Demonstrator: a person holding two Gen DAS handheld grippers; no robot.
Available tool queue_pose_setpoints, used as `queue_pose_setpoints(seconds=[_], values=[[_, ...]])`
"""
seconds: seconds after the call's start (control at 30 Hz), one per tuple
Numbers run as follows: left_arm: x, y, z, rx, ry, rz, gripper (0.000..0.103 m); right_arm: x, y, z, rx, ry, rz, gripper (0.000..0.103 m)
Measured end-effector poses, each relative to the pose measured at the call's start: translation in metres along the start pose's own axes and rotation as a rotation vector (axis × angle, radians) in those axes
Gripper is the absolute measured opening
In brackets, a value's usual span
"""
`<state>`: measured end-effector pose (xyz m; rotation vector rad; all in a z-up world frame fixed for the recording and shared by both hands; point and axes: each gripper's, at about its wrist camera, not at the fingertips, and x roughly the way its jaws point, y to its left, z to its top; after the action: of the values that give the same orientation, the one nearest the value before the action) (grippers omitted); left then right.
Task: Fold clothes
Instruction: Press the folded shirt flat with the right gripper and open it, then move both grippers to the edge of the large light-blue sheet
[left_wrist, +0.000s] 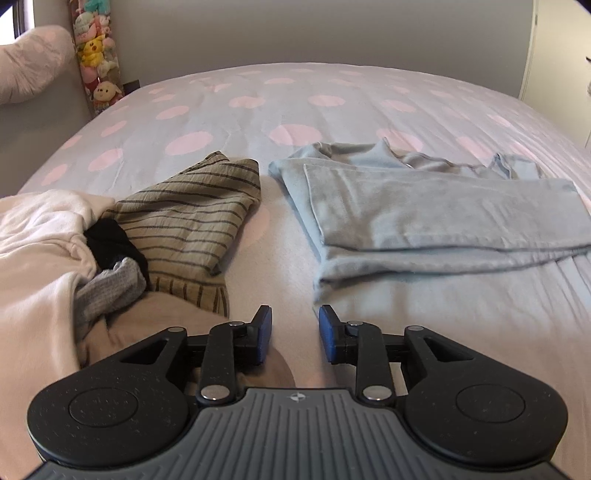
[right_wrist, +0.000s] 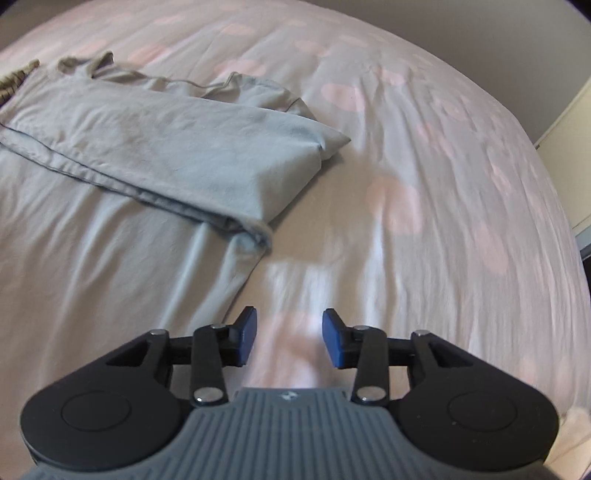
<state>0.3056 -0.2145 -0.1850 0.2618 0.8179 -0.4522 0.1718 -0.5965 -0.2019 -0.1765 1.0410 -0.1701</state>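
A light blue garment (left_wrist: 424, 210) lies partly folded on the bed, ahead and right of my left gripper (left_wrist: 295, 332), which is open and empty above the sheet. The same garment shows in the right wrist view (right_wrist: 166, 155), ahead and to the left of my right gripper (right_wrist: 290, 339), also open and empty. A beige striped garment (left_wrist: 199, 214) lies crumpled left of the blue one. A pile of unfolded clothes, pale pink (left_wrist: 40, 240), black (left_wrist: 110, 240) and grey (left_wrist: 107, 291), sits at the left.
The bed sheet (left_wrist: 295, 103) is pale with pink dots and spreads far behind and right (right_wrist: 424, 147). A pillow (left_wrist: 29, 62) and a hanging row of plush toys (left_wrist: 98, 55) stand at the far left. A wall runs behind the bed.
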Motion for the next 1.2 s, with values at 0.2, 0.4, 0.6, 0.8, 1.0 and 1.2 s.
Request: queue_pose_setpoints(seconds=[0.2, 0.4, 0.6, 0.8, 1.0, 1.2], values=[[-0.053, -0.021, -0.021, 0.007, -0.061, -0.003, 0.033, -0.027, 0.006, -0.051, 0.151, -0.028, -0.003, 0.065], [-0.099, -0.059, -0.057, 0.097, -0.109, 0.013, 0.044, -0.063, 0.016, -0.087, 0.344, -0.025, 0.150, 0.080], [-0.140, -0.114, -0.081, 0.338, -0.192, -0.006, 0.052, -0.091, 0.052, -0.119, 0.381, -0.052, 0.323, 0.081], [-0.164, -0.168, -0.111, 0.664, -0.240, -0.023, 0.053, -0.112, 0.080, -0.133, 0.234, -0.116, 0.360, 0.082], [-0.179, -0.217, -0.155, 1.050, -0.216, 0.029, 0.053, -0.117, 0.077, -0.140, 0.246, -0.156, 0.381, 0.082], [-0.193, -0.235, -0.185, 1.235, -0.114, -0.038, 0.054, -0.130, 0.050, -0.153, 0.401, -0.233, 0.404, 0.085]])
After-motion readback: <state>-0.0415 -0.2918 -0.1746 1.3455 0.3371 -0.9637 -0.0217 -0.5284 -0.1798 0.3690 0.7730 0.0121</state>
